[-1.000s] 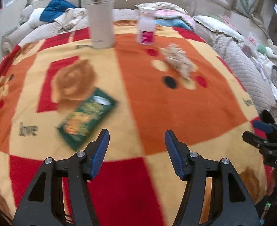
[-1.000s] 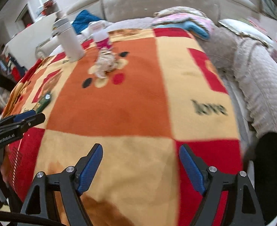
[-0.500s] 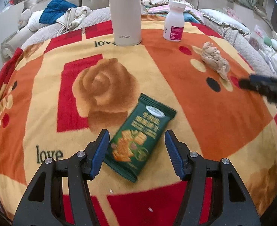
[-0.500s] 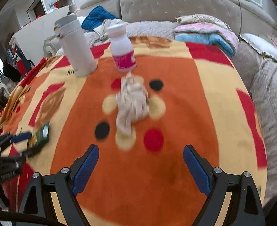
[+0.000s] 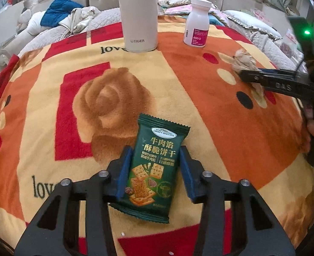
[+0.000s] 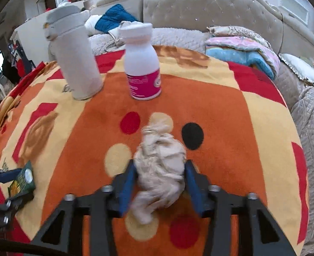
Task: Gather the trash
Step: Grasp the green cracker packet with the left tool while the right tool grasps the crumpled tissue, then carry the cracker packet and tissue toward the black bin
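A green biscuit packet [image 5: 154, 166] lies flat on the patterned blanket [image 5: 231, 128]. My left gripper [image 5: 156, 155] straddles it, jaws touching its two long edges. It also shows in the right wrist view [image 6: 22, 180] at the far left. A crumpled beige paper wad [image 6: 160, 166] lies on the orange part of the blanket. My right gripper [image 6: 159, 168] is around it, pads against its sides. The wad also shows in the left wrist view [image 5: 245, 63], partly hidden by the right gripper [image 5: 274, 81].
A tall cream thermos [image 5: 137, 15] and a white pill bottle with a pink label [image 5: 197, 22] stand at the back of the blanket. They also show in the right wrist view, thermos [image 6: 73, 57] and bottle [image 6: 142, 64]. Sofa and bedding lie beyond.
Both grippers moved forward and down. The left jaws narrowed around the biscuit packet. The right jaws narrowed around the paper wad.
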Action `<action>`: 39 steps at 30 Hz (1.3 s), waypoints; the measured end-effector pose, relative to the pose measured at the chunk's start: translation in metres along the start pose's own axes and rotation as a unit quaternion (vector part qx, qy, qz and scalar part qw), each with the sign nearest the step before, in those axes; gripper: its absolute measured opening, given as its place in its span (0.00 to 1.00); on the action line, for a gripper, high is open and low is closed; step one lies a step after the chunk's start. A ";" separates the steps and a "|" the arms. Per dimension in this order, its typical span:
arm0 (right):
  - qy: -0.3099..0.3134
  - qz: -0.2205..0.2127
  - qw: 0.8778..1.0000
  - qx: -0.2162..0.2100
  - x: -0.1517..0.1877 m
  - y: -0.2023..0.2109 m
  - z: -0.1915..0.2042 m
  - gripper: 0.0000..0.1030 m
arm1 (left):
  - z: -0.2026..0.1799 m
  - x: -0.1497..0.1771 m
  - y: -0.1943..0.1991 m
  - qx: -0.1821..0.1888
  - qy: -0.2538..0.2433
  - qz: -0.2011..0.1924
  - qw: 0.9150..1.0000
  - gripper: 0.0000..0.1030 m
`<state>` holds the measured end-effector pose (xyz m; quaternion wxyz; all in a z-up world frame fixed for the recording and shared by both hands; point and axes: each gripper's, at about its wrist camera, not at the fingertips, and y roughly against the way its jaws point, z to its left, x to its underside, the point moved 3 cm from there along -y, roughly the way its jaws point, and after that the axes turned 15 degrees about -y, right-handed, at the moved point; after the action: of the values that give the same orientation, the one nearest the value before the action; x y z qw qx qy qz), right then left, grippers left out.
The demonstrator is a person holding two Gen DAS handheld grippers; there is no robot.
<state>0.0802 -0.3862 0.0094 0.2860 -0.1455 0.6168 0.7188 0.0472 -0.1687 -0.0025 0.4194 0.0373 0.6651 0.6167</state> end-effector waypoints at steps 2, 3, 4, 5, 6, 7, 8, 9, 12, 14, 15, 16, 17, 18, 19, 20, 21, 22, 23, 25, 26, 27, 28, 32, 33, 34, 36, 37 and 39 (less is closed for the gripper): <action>-0.003 -0.003 1.000 -0.011 0.008 0.015 0.000 0.34 | 0.000 0.003 0.003 0.005 0.017 0.002 1.000 0.40; -0.004 -0.003 1.000 -0.017 0.012 0.022 0.000 0.34 | -0.002 0.005 0.005 0.009 0.025 0.002 1.000 0.40; -0.006 -0.002 1.000 -0.024 0.017 0.028 0.000 0.34 | -0.004 0.006 0.007 0.010 0.030 0.002 1.000 0.40; -0.007 0.000 1.000 -0.030 0.025 0.038 -0.001 0.34 | -0.006 0.007 0.009 0.010 0.033 0.002 0.999 0.40; -0.007 0.000 0.999 -0.031 0.031 0.044 -0.002 0.34 | -0.009 0.009 0.012 0.010 0.037 0.001 0.999 0.40; -0.009 0.000 0.999 -0.033 0.038 0.051 -0.003 0.34 | -0.013 0.010 0.015 0.011 0.040 0.001 0.999 0.40; -0.010 0.000 0.999 -0.036 0.045 0.058 -0.005 0.34 | -0.018 0.011 0.018 0.012 0.042 0.002 0.999 0.40; -0.012 0.001 0.999 -0.038 0.050 0.063 -0.007 0.34 | -0.023 0.012 0.020 0.014 0.043 0.002 0.999 0.40; -0.017 0.003 0.999 -0.036 0.069 0.078 -0.015 0.34 | -0.039 0.015 0.029 0.023 0.044 -0.002 0.999 0.40; -0.020 0.005 0.999 -0.035 0.079 0.086 -0.020 0.34 | -0.052 0.017 0.034 0.025 0.041 -0.005 0.999 0.40; -0.021 0.005 0.999 -0.032 0.085 0.090 -0.023 0.34 | -0.056 0.017 0.036 0.026 0.041 -0.005 0.999 0.40; -0.024 0.005 0.999 -0.029 0.092 0.094 -0.026 0.34 | -0.062 0.017 0.039 0.028 0.041 -0.007 0.999 0.40; -0.026 0.005 0.999 -0.029 0.096 0.097 -0.028 0.34 | -0.068 0.017 0.041 0.029 0.041 -0.008 0.999 0.40; -0.030 0.007 0.999 -0.030 0.102 0.100 -0.031 0.34 | -0.072 0.017 0.042 0.030 0.040 -0.009 0.999 0.40; -0.033 0.009 0.999 -0.030 0.107 0.103 -0.033 0.34 | -0.077 0.017 0.045 0.031 0.040 -0.010 0.999 0.40; -0.033 0.009 0.999 -0.030 0.111 0.105 -0.035 0.34 | -0.083 0.017 0.047 0.032 0.038 -0.012 0.999 0.40; -0.034 0.009 0.999 -0.028 0.116 0.109 -0.037 0.34 | -0.087 0.016 0.048 0.032 0.037 -0.013 0.999 0.40; -0.034 0.009 0.999 -0.026 0.120 0.111 -0.038 0.34 | -0.092 0.015 0.050 0.032 0.035 -0.014 0.999 0.40; -0.036 0.009 0.999 -0.026 0.123 0.114 -0.040 0.34 | -0.096 0.014 0.051 0.033 0.034 -0.015 0.999 0.40; -0.042 0.007 0.999 -0.029 0.130 0.120 -0.044 0.34 | -0.104 0.014 0.053 0.036 0.032 -0.016 0.999 0.40; -0.045 0.006 0.999 -0.030 0.132 0.123 -0.045 0.34 | -0.110 0.013 0.055 0.038 0.031 -0.017 0.999 0.40; -0.048 0.005 0.998 -0.031 0.135 0.126 -0.047 0.34 | -0.113 0.013 0.055 0.039 0.029 -0.018 0.999 0.40; -0.051 0.003 0.998 -0.031 0.137 0.128 -0.050 0.34 | -0.118 0.012 0.056 0.039 0.027 -0.018 0.999 0.40; -0.064 -0.001 0.998 -0.028 0.146 0.139 -0.063 0.34 | -0.137 0.009 0.058 0.045 0.017 -0.019 0.999 0.40; -0.066 -0.002 0.997 -0.028 0.148 0.142 -0.065 0.34 | -0.142 0.008 0.059 0.047 0.015 -0.020 0.999 0.40; -0.070 -0.003 0.997 -0.027 0.150 0.145 -0.069 0.34 | -0.147 0.007 0.060 0.048 0.012 -0.020 0.999 0.40; -0.075 -0.006 0.997 -0.026 0.151 0.149 -0.075 0.34 | -0.157 0.005 0.061 0.050 0.006 -0.022 0.998 0.40; -0.078 -0.008 0.997 -0.025 0.152 0.152 -0.078 0.34 | -0.162 0.004 0.062 0.051 0.004 -0.023 0.998 0.40; -0.084 -0.012 0.996 -0.024 0.154 0.157 -0.085 0.34 | -0.171 0.002 0.062 0.054 -0.002 -0.024 0.998 0.40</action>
<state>-0.1470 -0.4447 0.0326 0.3417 -0.0987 0.5718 0.7393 -0.0864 -0.2885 0.0303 0.4322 0.0452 0.6978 0.5694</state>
